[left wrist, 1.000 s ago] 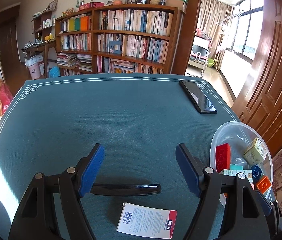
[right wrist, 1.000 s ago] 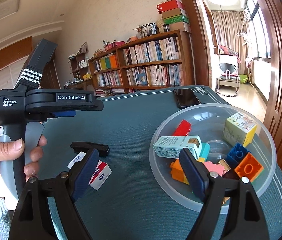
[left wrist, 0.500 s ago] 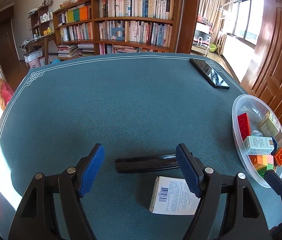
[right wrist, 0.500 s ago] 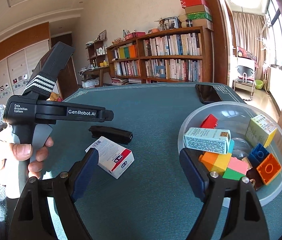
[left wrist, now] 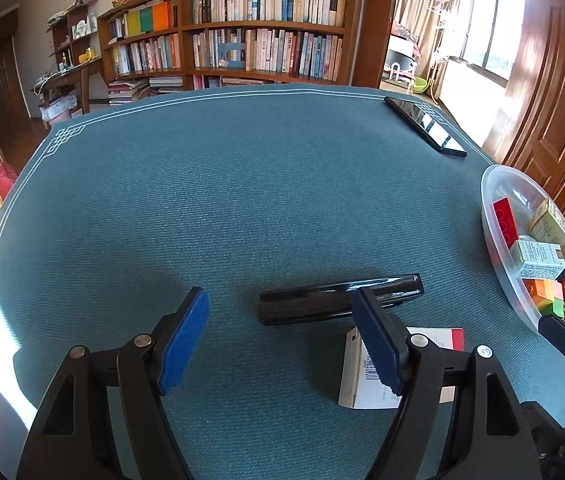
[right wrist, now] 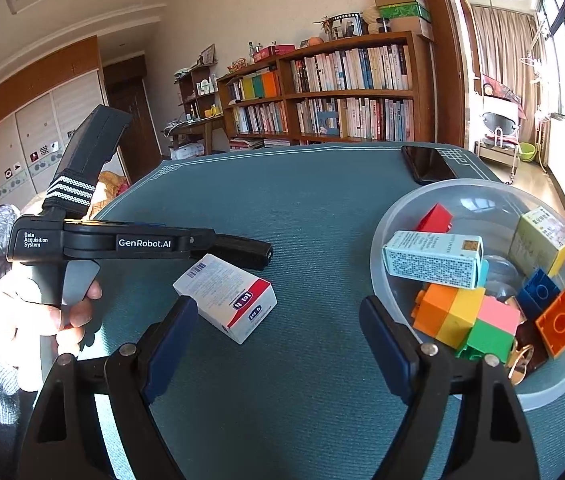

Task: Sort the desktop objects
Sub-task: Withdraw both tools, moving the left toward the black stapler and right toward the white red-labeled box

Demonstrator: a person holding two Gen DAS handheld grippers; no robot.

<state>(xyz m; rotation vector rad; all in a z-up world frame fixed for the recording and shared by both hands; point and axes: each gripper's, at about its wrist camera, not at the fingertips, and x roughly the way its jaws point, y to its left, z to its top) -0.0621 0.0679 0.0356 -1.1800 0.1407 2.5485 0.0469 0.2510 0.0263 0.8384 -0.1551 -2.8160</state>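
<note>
Hovering low w/ jaws spread and empty, left claw [left wrist: 278, 332] lines up on the glossy black oblong case [left wrist: 338, 300] at 12 o'clock on the teal worktop [left wrist: 222, 200], prob. next for the clear plastic bowl [left wrist: 494, 184] at 3 o'clock; right claw [right wrist: 278, 344] also spread, empty.

Around the black bar-shaped case [left wrist: 340, 298] most of the green table mat [left wrist: 218, 200] lies bare, open on its far side and to its left. Just on its near side lies a white and red carton [left wrist: 396, 364], nearly touching. Well to its right stands the clear plastic bowl [left wrist: 494, 216], full of blocks and boxes. Far beyond it, near the mat's edge, lies a phone [left wrist: 426, 128].
</note>
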